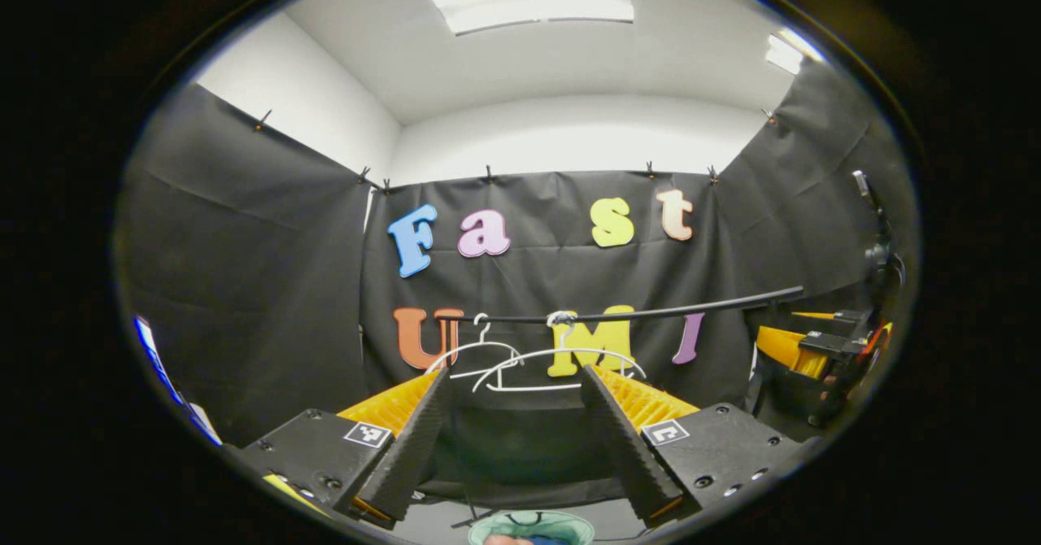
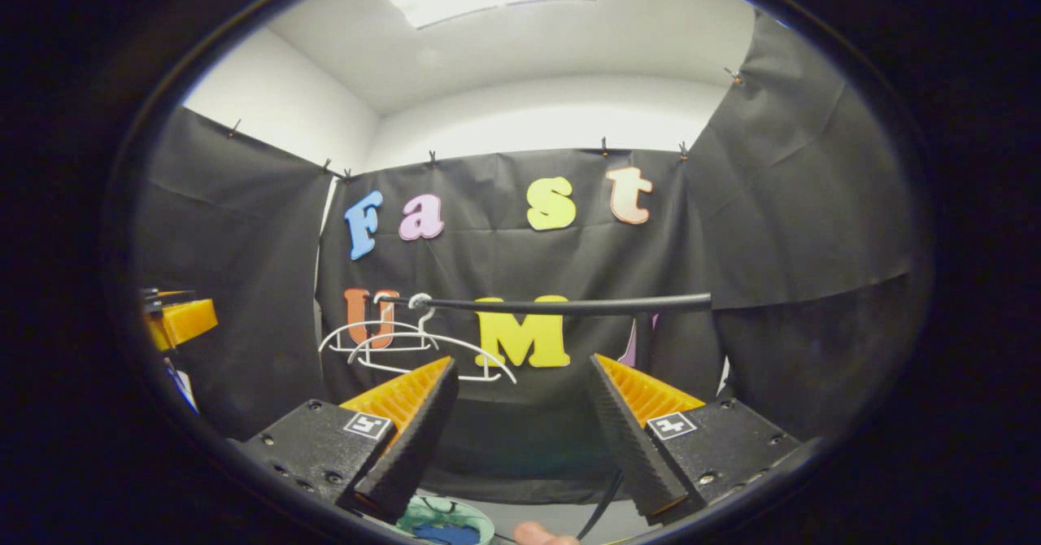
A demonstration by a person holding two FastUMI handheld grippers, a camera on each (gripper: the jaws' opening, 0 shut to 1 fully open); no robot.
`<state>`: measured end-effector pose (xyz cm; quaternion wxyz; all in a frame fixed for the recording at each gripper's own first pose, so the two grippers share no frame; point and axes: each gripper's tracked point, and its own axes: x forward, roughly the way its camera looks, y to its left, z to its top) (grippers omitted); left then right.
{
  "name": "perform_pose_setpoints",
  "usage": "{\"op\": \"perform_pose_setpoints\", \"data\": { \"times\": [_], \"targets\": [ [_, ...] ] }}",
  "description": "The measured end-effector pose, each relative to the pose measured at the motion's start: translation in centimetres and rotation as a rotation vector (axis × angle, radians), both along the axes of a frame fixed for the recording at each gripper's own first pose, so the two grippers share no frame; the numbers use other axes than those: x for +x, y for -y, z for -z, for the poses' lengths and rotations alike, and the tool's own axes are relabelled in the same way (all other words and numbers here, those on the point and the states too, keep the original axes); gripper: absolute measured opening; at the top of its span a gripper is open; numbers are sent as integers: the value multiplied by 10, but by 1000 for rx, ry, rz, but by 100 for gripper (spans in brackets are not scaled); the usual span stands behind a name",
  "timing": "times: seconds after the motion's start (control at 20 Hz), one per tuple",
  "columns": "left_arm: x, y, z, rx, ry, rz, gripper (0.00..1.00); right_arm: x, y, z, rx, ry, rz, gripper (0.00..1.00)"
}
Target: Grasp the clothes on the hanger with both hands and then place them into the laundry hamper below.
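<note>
both grippers, left (image 1: 514, 435) and right (image 2: 514, 431), are gaping empty before bare hangers (image 1: 533, 359); the hamper (image 1: 533, 526) below is showing soft, light cloth, best pinched at a fold.

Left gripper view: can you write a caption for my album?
Open left claw faces two bare white hangers on a black rail, with the hamper below.

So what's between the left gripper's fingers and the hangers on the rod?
Nothing: in the left gripper view, the open left gripper faces two bare hangers with open air between.
</note>
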<state>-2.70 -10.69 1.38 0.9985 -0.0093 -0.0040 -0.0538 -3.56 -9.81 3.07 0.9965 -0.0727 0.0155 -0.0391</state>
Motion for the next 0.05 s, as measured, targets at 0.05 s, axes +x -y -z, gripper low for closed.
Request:
{"op": "perform_pose_setpoints", "data": {
  "times": [0.05],
  "targets": [
    [1, -3, -4, 8, 12, -5, 100, 1, -2, -3, -3, 9, 0, 99]
  ]
}}
